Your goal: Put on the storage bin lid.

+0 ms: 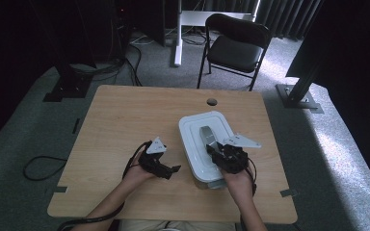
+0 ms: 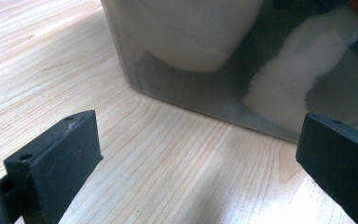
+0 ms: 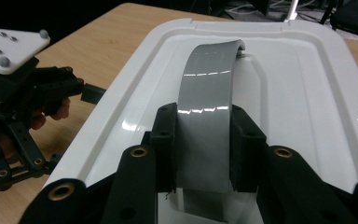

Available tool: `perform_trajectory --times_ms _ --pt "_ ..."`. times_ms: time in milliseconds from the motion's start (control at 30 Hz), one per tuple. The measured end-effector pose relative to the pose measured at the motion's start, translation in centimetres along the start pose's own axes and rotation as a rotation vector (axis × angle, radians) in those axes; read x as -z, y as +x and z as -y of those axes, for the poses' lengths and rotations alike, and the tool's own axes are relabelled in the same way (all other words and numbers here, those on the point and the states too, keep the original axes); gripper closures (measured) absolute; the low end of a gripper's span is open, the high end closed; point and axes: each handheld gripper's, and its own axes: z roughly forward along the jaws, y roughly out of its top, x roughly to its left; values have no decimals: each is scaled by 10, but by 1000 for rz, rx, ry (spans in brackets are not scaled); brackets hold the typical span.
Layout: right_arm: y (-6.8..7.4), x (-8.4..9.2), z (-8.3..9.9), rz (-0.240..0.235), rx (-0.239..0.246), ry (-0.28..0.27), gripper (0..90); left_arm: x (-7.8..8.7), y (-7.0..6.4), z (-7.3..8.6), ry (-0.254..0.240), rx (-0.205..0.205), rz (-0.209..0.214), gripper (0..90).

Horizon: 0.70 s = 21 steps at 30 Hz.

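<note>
1. Right now I have the right tongs pinched on the grey handle of the white lid, with one jaw pressed against each edge of the strap. I grip it near my end because the handle arches up there and gives the jaws something to close around.

2. That lid sits on a white box on the right half of the tabletop, close to my side. From the high view the lid looks seated flat on the box, so I judge it has not come off yet.

3. My left tongs hover just beside the box's left wall, jaws spread wide with nothing between them. In the left gripper view the cloudy side of the box stands just ahead of the open jaws, apart from them, with bare wood in between.

4. I keep the left tongs there on purpose, I think: if the lid sticks when I pull on the handle, the whole box could slide or tip, and a brace against that wall would stop it.

5. Something pale shows through the box wall, but it is too blurred for me to tell what it is.

6. Behind the tabletop, a black chair stands on the grey floor, well apart from the work.
</note>
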Motion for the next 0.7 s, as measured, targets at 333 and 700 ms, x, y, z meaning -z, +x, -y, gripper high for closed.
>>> perform_trajectory --times_ms 333,700 --pt "3 -6 4 18 26 35 679 2 -1 -3 -13 3 -1 5" --pt "0 -2 -4 -3 12 50 666 -1 4 -4 -13 23 -11 5"
